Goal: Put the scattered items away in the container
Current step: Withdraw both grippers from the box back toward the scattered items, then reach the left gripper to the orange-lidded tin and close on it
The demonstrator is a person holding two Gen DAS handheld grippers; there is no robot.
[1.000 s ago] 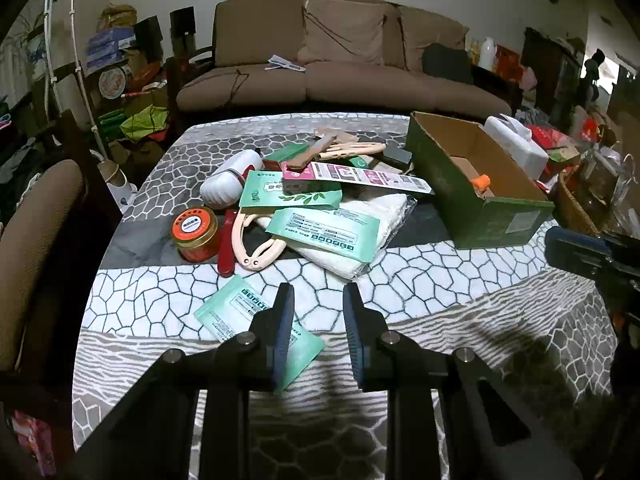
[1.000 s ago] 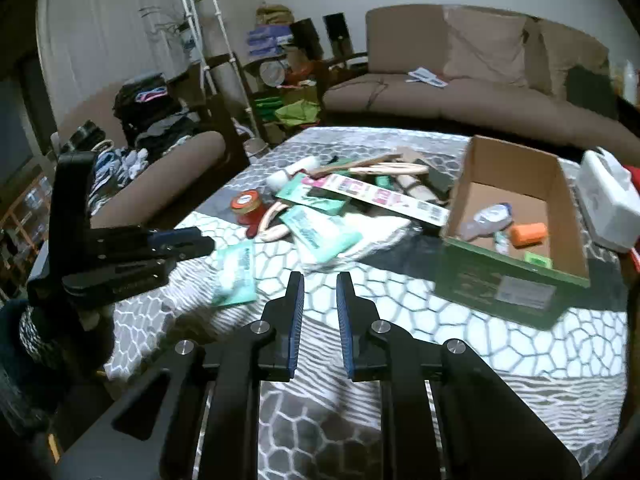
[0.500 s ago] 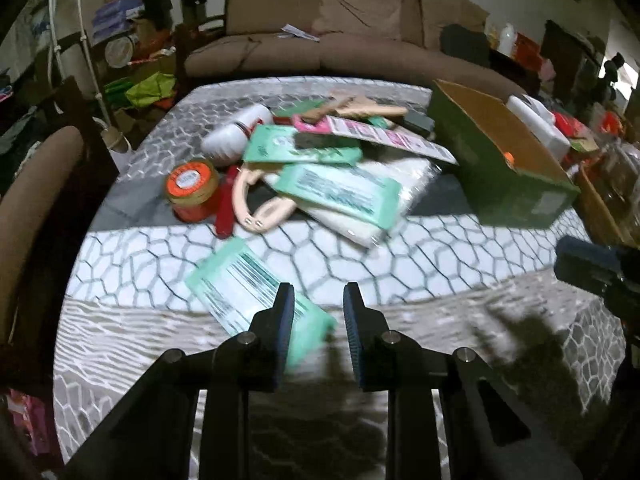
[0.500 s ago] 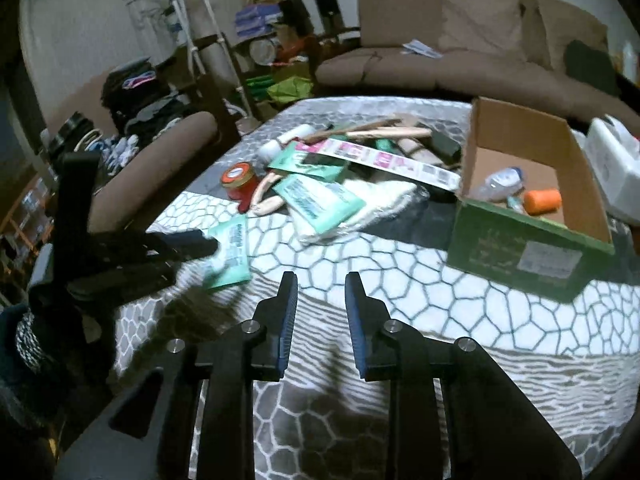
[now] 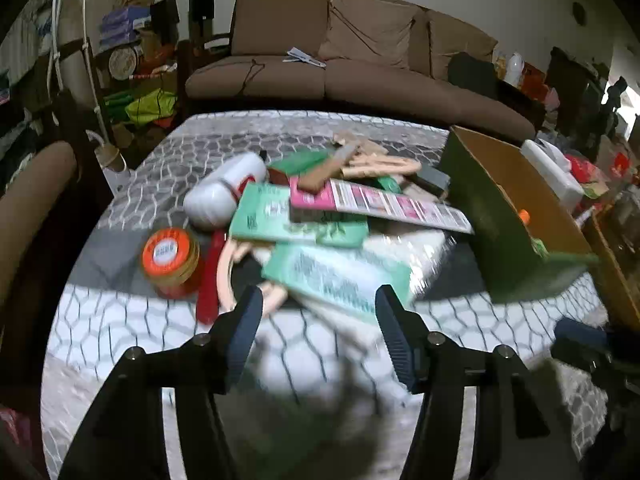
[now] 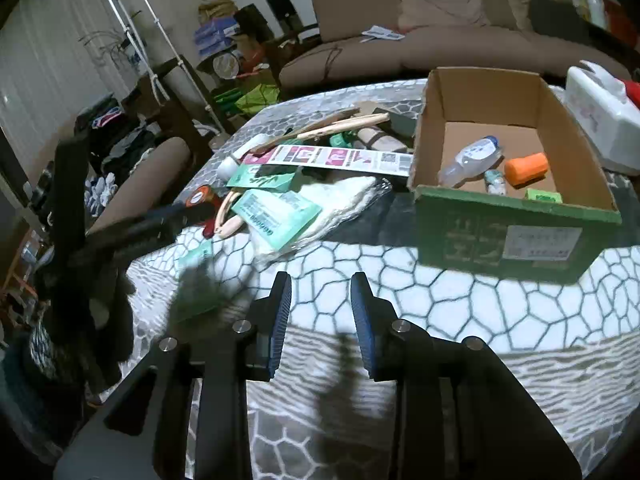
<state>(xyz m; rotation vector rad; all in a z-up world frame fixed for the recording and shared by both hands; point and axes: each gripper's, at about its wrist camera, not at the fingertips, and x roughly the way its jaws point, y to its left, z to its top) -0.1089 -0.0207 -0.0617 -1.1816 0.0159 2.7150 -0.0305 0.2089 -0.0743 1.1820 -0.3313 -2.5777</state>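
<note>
While the scattered pile (image 5: 320, 216) lies in the middle of the patterned surface (image 5: 120, 320), I see my left tool (image 5: 318, 312) low over its near edge, jaws opening, nothing between them but cloth. Just beyond its fingertips lies a mint-green wipes packet (image 5: 340, 276) on top of a white cloth in clear wrap (image 6: 340, 200); its print is too blurred for me to read in the left view, and in the right view the lettering on it is upside down and too small to make out. Left of the packet sit a peach-coloured curved handle (image 5: 228, 276), a red stick (image 5: 210, 276) and an orange-lidded tin (image 5: 170, 254) with a white label I cannot read. Further back are a second green packet (image 5: 296, 220), a white capsule-shaped case (image 5: 226, 194) and a long pink-and-white card (image 5: 380, 202) with a barcode at one end in the right view.

The cardboard box (image 6: 516, 236) stands to the right of the pile, its green outer wall bearing a white sticker with illegible print. Inside lie a clear bottle (image 6: 470, 156), an orange cap (image 6: 526, 168) and a small green item (image 6: 544, 196).

My right tool (image 6: 320, 312) hangs over bare surface in front of the box, jaws opening, empty. A green sachet (image 6: 196, 254) lies blurred under the left tool in the right view.

A brown sofa (image 5: 340, 68) stands behind the surface.
</note>
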